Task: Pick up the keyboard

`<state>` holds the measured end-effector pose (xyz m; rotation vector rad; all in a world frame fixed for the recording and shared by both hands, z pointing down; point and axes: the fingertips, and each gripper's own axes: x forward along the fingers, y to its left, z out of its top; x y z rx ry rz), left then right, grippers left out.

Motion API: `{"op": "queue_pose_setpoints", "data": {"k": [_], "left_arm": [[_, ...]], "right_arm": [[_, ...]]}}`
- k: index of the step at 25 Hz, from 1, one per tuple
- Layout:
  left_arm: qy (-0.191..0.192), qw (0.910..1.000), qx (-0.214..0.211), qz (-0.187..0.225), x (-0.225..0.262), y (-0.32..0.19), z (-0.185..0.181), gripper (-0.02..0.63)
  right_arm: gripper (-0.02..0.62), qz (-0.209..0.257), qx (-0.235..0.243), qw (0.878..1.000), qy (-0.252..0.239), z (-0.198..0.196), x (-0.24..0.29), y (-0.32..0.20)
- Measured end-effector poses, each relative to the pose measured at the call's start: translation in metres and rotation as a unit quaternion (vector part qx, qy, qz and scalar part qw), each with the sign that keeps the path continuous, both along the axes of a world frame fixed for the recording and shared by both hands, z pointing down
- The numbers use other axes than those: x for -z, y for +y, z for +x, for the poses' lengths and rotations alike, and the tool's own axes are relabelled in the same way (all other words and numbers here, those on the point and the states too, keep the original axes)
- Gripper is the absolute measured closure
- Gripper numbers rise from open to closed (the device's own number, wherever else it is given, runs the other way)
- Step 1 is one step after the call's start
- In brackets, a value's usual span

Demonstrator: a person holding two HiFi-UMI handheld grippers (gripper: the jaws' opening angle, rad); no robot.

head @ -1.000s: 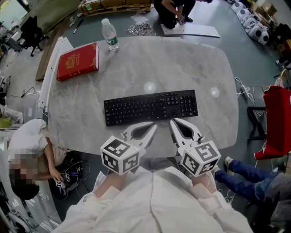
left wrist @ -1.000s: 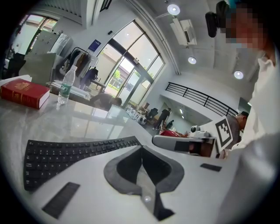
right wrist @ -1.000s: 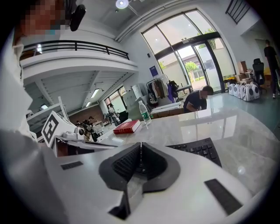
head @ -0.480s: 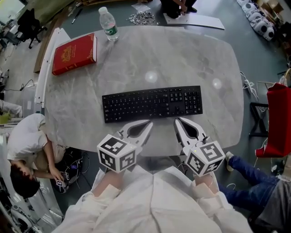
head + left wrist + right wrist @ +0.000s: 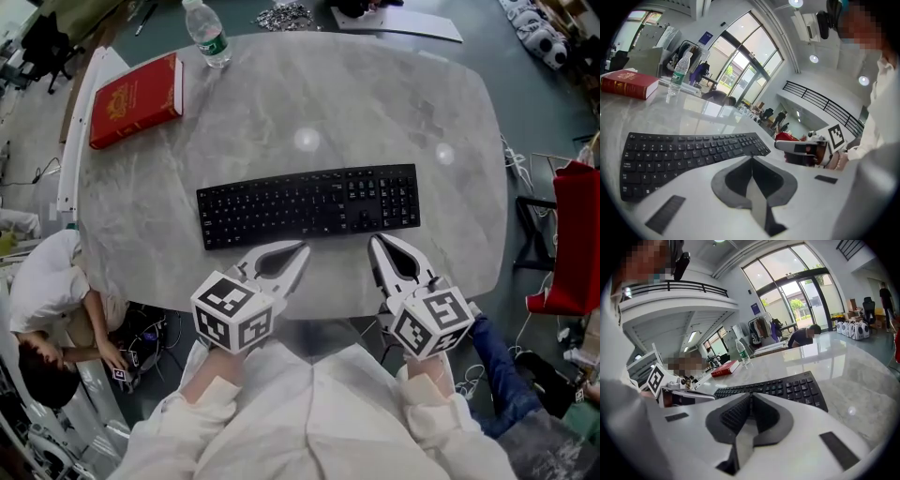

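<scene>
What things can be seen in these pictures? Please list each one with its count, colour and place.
table: one, grey marble, fills the middle of the head view
keyboard: one, black, flat on the table, close in front of both grippers
book: one, red, at the table's far left corner
water bottle: one, clear with a green label, upright at the far edge, right of the book
red cloth: one, seems to hang on a dark frame right of the table
other person: one, white top, low on the floor left of the table
left gripper: one, white, shut, empty
right gripper: one, white, shut, empty
sleeves: two, white, at the bottom
</scene>
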<state>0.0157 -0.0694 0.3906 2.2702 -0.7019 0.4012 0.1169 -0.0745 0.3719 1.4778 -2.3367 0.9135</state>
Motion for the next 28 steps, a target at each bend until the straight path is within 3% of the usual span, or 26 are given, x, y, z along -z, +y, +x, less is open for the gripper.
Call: {"op": "queue_pose_setpoints", "data": {"k": [12, 19, 21, 24, 28], "left_arm": [[-0.009, 0.9997, 0.014, -0.017, -0.023, -0.006, -0.007, 0.592], [-0.014, 0.9994, 0.022, -0.025, -0.030, -0.010, -0.012, 0.592], [-0.015, 0.9992, 0.026, -0.028, -0.033, -0.012, -0.014, 0.592], [-0.017, 0.9989, 0.031, -0.031, -0.036, -0.015, -0.017, 0.592], [-0.018, 0.9985, 0.038, -0.037, -0.040, -0.017, -0.020, 0.592]], "right_arm": [[0.561, -0.005, -0.012, 1.000, 0.021, 0.031, -0.015, -0.012], [0.558, -0.011, -0.051, 0.997, 0.052, 0.064, -0.022, -0.025], [0.546, -0.013, -0.056, 0.997, 0.056, 0.070, -0.024, -0.028], [0.474, -0.017, -0.056, 0.997, 0.049, 0.074, -0.027, -0.033], [0.447, -0.024, -0.053, 0.996, 0.061, 0.079, -0.034, -0.038]]}}
